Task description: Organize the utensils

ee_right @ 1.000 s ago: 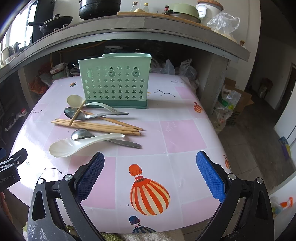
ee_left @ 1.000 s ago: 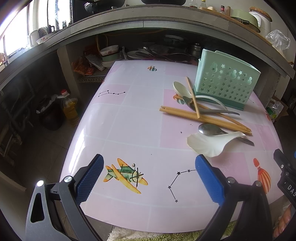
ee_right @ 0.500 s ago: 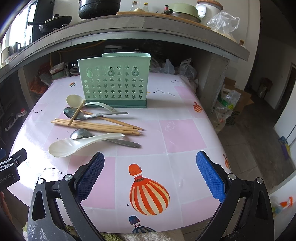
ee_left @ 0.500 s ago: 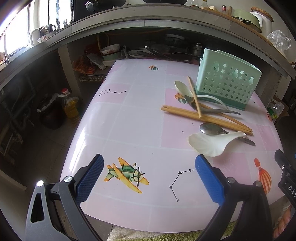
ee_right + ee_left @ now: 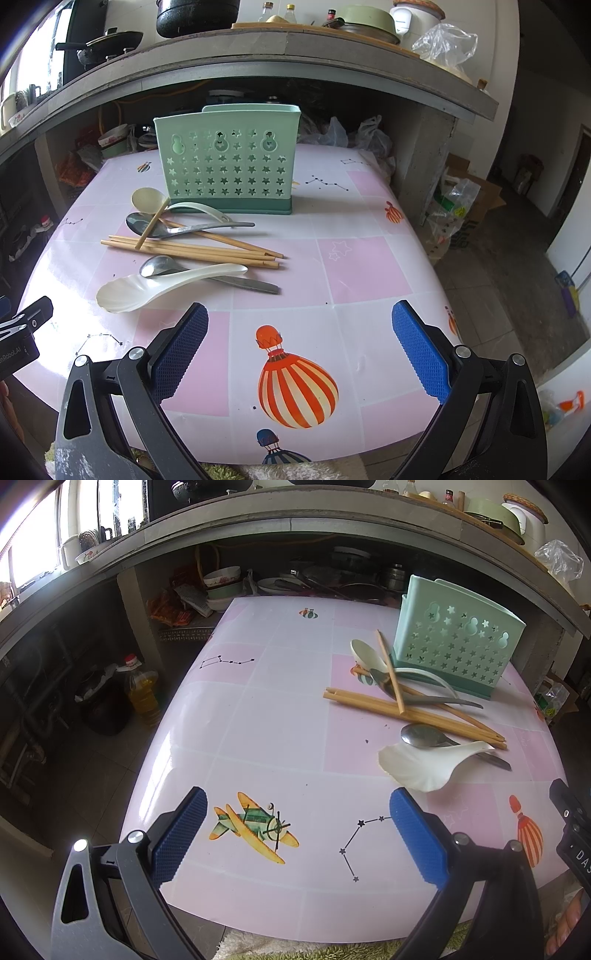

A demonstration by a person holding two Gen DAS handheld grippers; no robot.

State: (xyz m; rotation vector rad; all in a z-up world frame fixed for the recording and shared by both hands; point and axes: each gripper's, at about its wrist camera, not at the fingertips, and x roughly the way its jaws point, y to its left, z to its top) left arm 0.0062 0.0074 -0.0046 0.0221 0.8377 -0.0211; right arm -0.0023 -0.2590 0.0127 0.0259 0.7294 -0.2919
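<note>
One mint-green star-perforated plastic utensil holder (image 5: 227, 162). Two steel spoons (image 5: 155, 226). One white ceramic soup spoon (image 5: 147, 290). One cream long-handled plastic spoon (image 5: 149, 200). Bamboo chopsticks (image 5: 207, 253): roughly five, exact count unclear.

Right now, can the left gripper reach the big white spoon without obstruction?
Probably yes. The left gripper is open, and the white spoon lies just ahead to its right on bare table, nothing between them.

Both cams sit low at the table's (image 5: 258, 716) near edge, looking across it toward the far shelf. Left wrist view faces the left half, right wrist view the right half. Both catch the green utensil holder (image 5: 229, 162) and the utensil pile (image 5: 413, 716).
</note>
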